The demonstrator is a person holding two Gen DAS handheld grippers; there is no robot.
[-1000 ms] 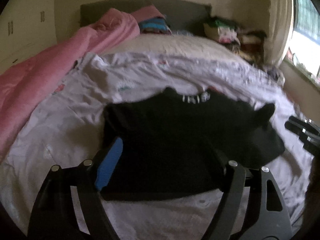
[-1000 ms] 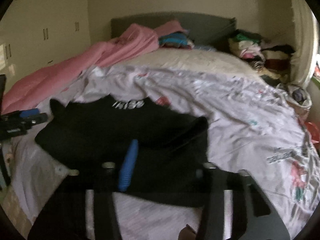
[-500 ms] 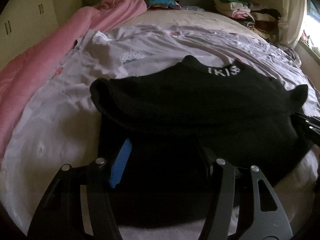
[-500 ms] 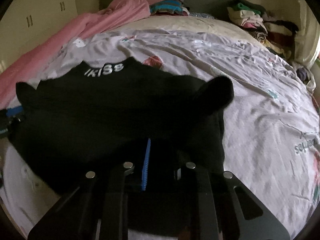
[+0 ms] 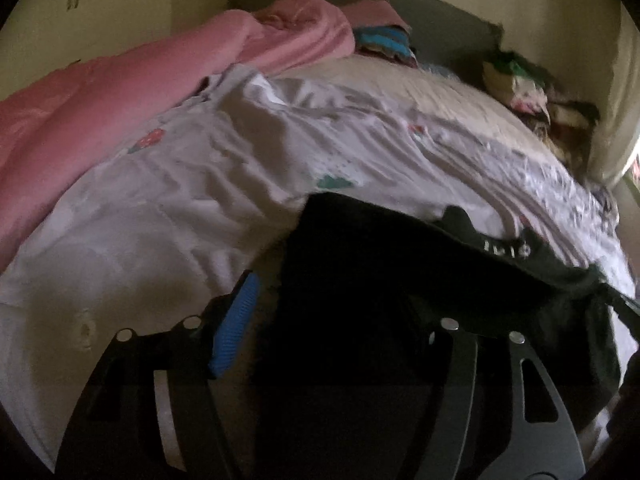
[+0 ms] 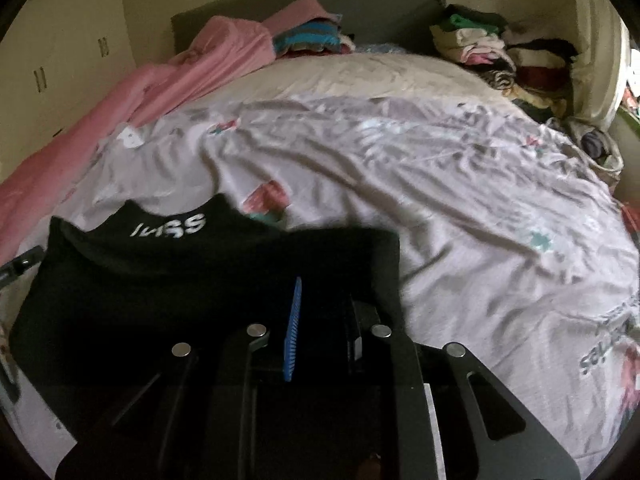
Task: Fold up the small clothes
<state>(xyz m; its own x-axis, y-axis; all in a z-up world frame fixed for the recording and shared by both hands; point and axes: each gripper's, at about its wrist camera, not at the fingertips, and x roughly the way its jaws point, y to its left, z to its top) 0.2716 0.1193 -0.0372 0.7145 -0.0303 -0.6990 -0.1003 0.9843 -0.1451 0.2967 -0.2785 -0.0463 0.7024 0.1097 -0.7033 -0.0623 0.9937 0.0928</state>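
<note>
A small black shirt with white letters at its collar lies on the pale printed bedsheet. My left gripper stands over the shirt's left side with its jaws apart; the blue pad shows bare, and the right finger is hidden by dark cloth. My right gripper has its jaws close together on the shirt's right edge, with cloth between the blue pad and the other finger.
A pink duvet runs along the bed's left side up to the grey headboard. Folded clothes sit by the headboard, and a heap of clothes lies at the back right. The sheet spreads to the right.
Both grippers have pulled back and swung. The shirt's raised sleeves have come down, and its sides now lie folded in with straighter edges. The right gripper has stayed closed on the cloth.
</note>
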